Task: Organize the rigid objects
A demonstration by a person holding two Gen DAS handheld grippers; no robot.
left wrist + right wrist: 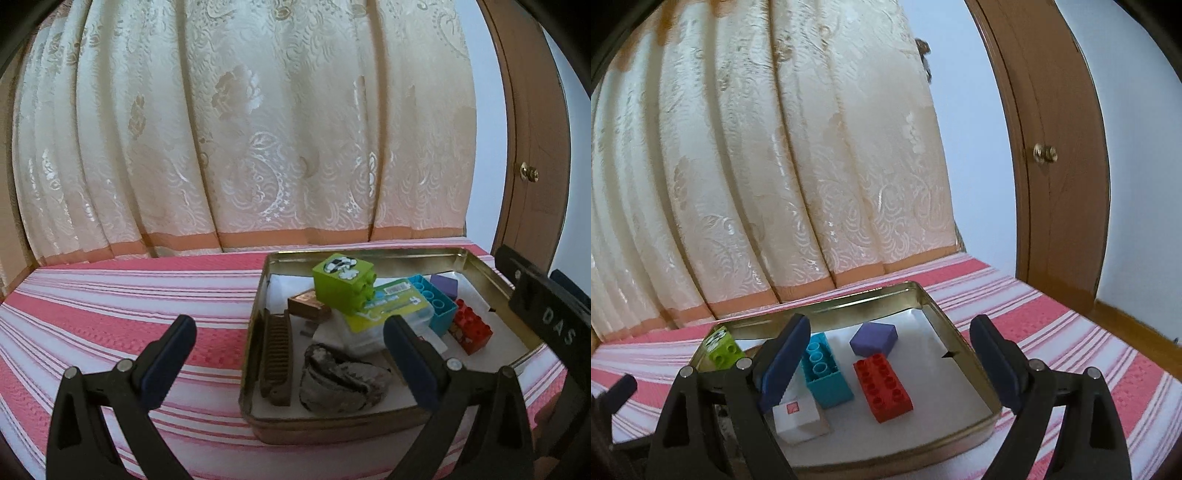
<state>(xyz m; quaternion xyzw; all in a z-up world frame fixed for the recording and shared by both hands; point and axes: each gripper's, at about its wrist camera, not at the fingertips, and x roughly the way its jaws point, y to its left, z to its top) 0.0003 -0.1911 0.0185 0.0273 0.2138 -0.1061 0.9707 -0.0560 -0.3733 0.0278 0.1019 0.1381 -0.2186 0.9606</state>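
A shallow metal tin (255,306) (964,363) lies on a pink-and-white striped cloth and holds the objects. In it I see a lime green brick (343,284) (724,349) resting on a clear case with a green label (391,310), a teal brick (436,301) (825,373), a red brick (471,328) (882,386), a purple block (445,286) (873,338), a white box (799,419), a brown comb (275,354), a brown box (308,304) and a grey shell-like lump (340,380). My left gripper (288,332) is open over the tin's near left side. My right gripper (890,338) is open above the red brick, holding nothing.
A cream patterned curtain (240,129) hangs right behind the cloth-covered surface. A brown wooden door with a brass knob (1045,153) stands at the right beside a pale wall. The right gripper's black body (543,310) shows past the tin's right rim in the left wrist view.
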